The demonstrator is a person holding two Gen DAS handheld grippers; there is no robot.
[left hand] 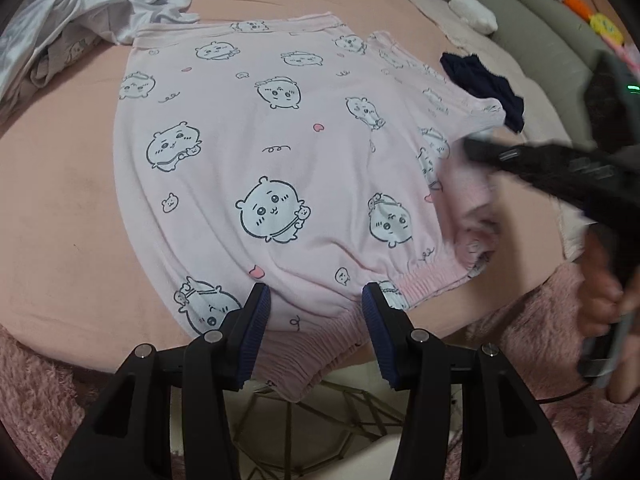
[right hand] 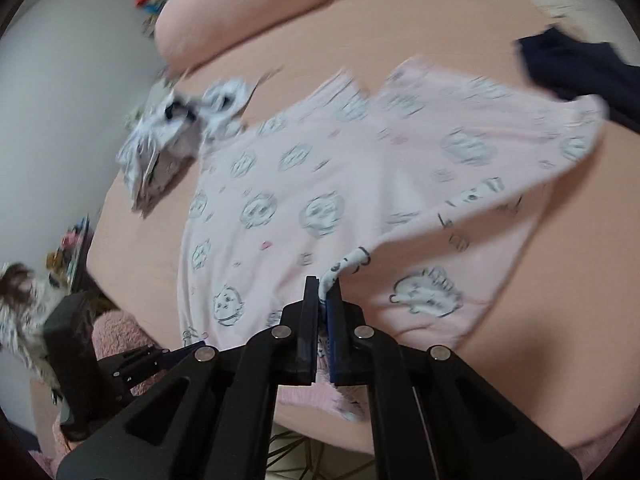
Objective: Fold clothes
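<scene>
Pink pyjama bottoms (left hand: 280, 152) printed with cartoon faces lie spread on the pink bed (left hand: 60, 200). Their gathered waistband (left hand: 316, 344) hangs over the near edge. My left gripper (left hand: 314, 300) stands open over that waistband, one blue pad on either side, and neither presses the cloth. My right gripper (right hand: 322, 292) is shut on a fold of the garment's right side (right hand: 352, 260), which is raised off the bed. In the left wrist view the right gripper (left hand: 470, 148) comes in blurred from the right, with a hand (left hand: 604, 292) on its handle.
A crumpled white and grey garment (left hand: 80, 12) lies at the far left. A dark navy garment (left hand: 484, 84) lies just past the bottoms' far right corner. A pink pillow (right hand: 240, 12) and a grey sofa (left hand: 540, 28) lie beyond. A fuzzy pink blanket (left hand: 540, 320) covers the near edge.
</scene>
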